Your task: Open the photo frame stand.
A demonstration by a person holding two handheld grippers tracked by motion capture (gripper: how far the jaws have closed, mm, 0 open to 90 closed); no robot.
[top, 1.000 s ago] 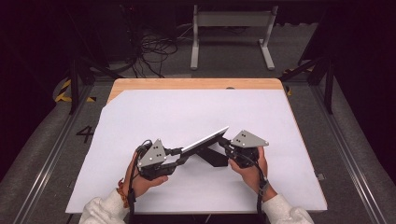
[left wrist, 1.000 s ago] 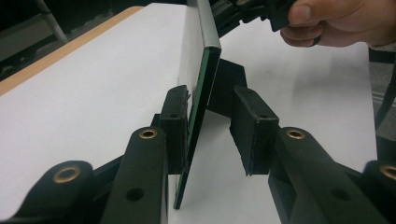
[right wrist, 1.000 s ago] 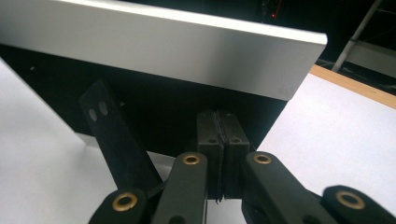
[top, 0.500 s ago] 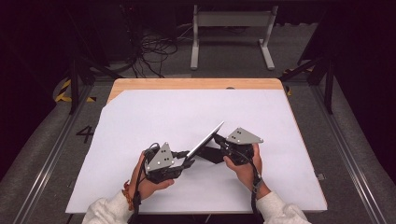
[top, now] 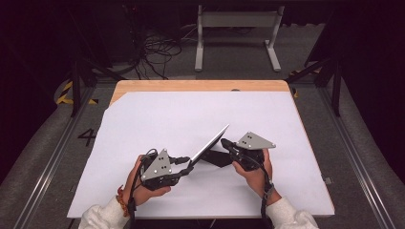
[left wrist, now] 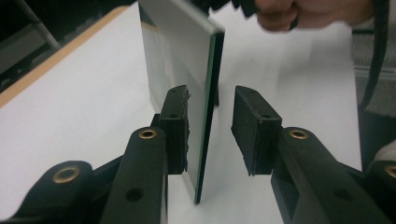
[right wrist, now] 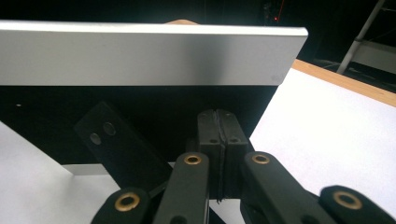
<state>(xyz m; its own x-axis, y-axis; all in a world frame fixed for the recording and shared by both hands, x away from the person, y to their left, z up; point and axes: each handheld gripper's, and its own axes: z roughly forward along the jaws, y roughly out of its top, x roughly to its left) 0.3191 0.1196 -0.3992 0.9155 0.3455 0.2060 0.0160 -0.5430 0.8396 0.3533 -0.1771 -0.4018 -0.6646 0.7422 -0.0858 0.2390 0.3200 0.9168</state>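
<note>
A thin silver panel [top: 210, 143] stands tilted on the white table sheet [top: 191, 109], its far edge raised. A black folded stand [top: 217, 158] lies under it. My left gripper [top: 187, 167] reaches its near lower corner. In the left gripper view the panel [left wrist: 182, 56] stands edge-on between the jaws of my left gripper [left wrist: 210, 100]; one pad lies close against it and the other stands clear with a gap. My right gripper [top: 225, 143] meets the panel's back. In the right gripper view my right gripper [right wrist: 218, 114] has its pads pressed together against the black backing [right wrist: 116, 140] below the silver face [right wrist: 140, 53].
The sheet covers a wooden tabletop [top: 200, 86] whose bare strip shows at the far edge. A metal frame [top: 236, 28] and cables [top: 153, 52] stand on the floor behind. Rails run along both sides of the table.
The panel has tipped up steeper, its far edge higher than a second ago. Both hands have drawn slightly closer together around it.
</note>
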